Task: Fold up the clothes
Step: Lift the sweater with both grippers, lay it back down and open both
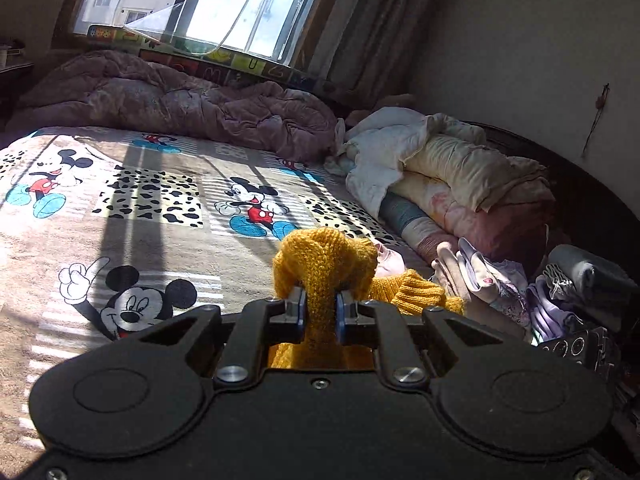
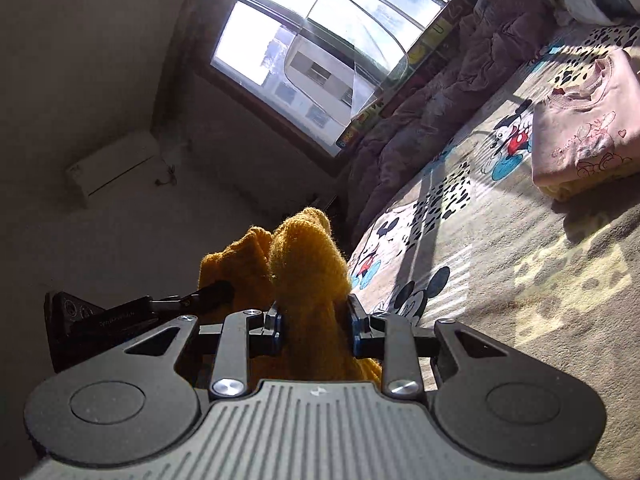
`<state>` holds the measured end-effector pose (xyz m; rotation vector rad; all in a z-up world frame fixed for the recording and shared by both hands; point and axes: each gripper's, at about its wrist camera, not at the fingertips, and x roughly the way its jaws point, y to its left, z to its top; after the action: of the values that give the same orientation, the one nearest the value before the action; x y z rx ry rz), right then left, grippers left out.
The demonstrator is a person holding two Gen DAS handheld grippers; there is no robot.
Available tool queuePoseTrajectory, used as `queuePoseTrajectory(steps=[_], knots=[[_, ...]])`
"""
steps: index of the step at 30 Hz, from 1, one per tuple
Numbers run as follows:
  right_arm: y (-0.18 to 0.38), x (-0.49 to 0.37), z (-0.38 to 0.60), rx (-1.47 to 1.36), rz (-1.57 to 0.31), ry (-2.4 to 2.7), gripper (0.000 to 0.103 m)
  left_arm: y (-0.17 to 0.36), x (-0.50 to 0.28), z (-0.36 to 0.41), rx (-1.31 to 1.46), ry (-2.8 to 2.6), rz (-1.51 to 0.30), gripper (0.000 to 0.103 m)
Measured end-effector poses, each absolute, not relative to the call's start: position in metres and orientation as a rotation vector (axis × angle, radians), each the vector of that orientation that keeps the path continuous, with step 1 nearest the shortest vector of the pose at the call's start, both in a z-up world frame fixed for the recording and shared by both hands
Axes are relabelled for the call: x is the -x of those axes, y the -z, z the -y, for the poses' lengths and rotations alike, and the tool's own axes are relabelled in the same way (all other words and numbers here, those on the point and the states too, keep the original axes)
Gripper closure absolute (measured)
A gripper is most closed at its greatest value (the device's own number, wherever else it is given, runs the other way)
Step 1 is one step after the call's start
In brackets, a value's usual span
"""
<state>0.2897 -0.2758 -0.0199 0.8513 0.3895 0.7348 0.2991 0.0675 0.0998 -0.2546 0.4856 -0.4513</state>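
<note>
A mustard-yellow knit sweater (image 1: 324,264) is bunched between the blue pads of my left gripper (image 1: 321,312), which is shut on it above the bed. Its ribbed cuff (image 1: 416,292) hangs to the right. My right gripper (image 2: 314,324) is shut on another fold of the same sweater (image 2: 304,248), lifted and tilted. The left gripper (image 2: 216,292) shows at the left of the right wrist view, holding the sweater close beside it. A folded pink sweatshirt (image 2: 580,136) lies on the bed at the right.
The bed is covered by a Mickey Mouse blanket (image 1: 160,200). A crumpled mauve duvet (image 1: 180,100) lies under the window. Rolled quilts (image 1: 452,176) and a pile of loose clothes (image 1: 520,280) sit at the right. An air conditioner (image 2: 116,168) hangs on the wall.
</note>
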Motion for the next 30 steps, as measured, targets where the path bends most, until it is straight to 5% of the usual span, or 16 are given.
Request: queuePoseTrajectory(steps=[10,15,24,30], knots=[[-0.073,-0.361,0.27,-0.835,-0.322,-0.72,0.074,-0.162,-0.339,-0.091,0.377,0.442,-0.21,0.092],[-0.11,-0.378,0.268,-0.756,-0.205,-0.696,0.074,-0.152,-0.333,-0.098,0.388,0.465,-0.152,0.092],[0.029,-0.307,0.252,-0.657,-0.438,-0.599,0.074,0.005,-0.257,-0.09,0.359,0.395,-0.492,0.092],[0.101,-0.23,0.244,-0.656,-0.535,-0.557,0.074,0.047,-0.192,-0.08,0.375,0.384,-0.537,0.092]])
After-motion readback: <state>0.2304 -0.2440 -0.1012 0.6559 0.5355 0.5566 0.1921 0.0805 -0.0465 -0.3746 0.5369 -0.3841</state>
